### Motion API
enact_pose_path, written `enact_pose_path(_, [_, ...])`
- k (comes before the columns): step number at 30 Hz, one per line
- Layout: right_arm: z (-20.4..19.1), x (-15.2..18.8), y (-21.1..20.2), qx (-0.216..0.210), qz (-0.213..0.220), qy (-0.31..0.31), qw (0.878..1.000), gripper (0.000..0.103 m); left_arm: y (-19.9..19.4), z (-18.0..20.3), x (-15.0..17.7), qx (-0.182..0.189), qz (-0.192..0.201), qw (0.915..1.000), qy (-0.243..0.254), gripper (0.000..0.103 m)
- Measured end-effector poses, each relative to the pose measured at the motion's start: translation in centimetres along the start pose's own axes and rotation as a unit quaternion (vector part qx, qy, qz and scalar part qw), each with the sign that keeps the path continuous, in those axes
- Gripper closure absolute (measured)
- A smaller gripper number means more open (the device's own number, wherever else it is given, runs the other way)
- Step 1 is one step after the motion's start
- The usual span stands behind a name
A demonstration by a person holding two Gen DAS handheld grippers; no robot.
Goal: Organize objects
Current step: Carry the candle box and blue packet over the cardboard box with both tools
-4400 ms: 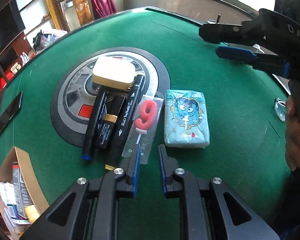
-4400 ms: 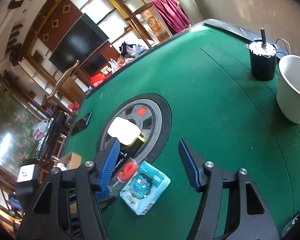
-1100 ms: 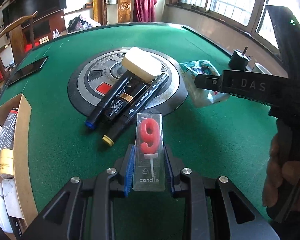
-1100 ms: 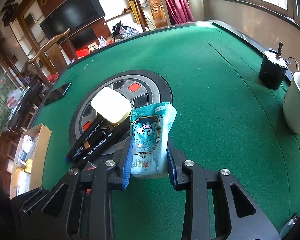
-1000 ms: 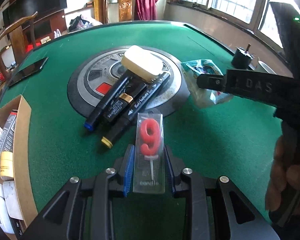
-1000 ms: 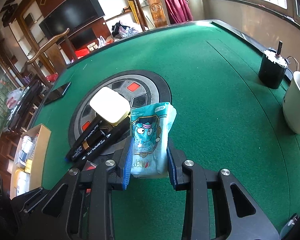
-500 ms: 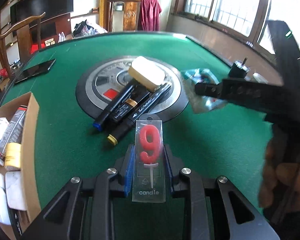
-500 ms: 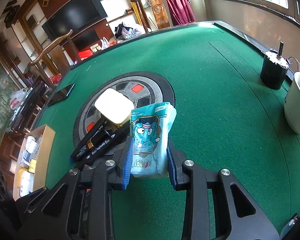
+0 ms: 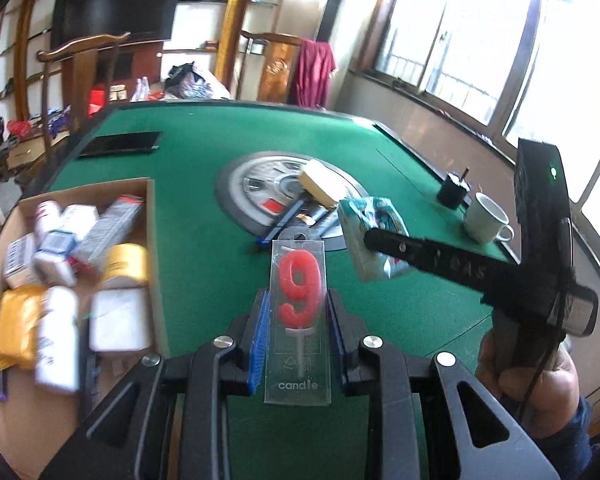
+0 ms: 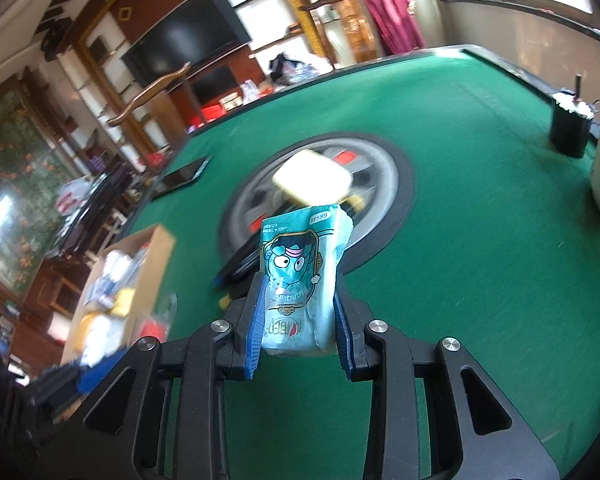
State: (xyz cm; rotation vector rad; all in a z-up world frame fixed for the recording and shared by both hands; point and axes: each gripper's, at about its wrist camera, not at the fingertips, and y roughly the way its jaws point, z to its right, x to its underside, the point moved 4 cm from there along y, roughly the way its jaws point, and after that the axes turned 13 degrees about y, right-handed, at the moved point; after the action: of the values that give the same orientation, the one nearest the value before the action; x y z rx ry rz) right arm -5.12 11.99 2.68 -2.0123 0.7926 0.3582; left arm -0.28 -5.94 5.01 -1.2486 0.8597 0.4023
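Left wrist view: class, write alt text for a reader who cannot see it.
The left gripper clamps a packaged red number-nine candle above a green felt table. A cardboard box of small packages lies left; right, the other gripper holds a teal packet.

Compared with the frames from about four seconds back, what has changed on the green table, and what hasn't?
Both items were lying on the felt then. Now the left gripper is clamped on the candle pack and the right gripper on the tissue pack, both lifted off the table and carried toward the box. The markers, the white case on them, the phone and the cup stayed put.
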Motion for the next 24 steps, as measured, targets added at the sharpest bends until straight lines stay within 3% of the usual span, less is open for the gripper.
enact_pose_path(6, [-5.0,3.2,-0.4,-0.043,-0.024,-0.041,0.998,0.073,-4.1,-4.8,2.1,-0.032,0.019,0.9984,-0.042,0.076])
enact_pose_path(14, [-12.2,8.4,0.8,-0.095,-0.091,-0.099,0.986,0.073,-7.4,-11.1,5.9,-0.078,0.017,0.9923,-0.094,0.076])
enact_pose_path(24, [-18.3,14.5,3.7,-0.113,-0.161,-0.167,0.966,0.073,-8.7,-15.7,10.4,-0.110,-0.009,0.9838,-0.141,0.076])
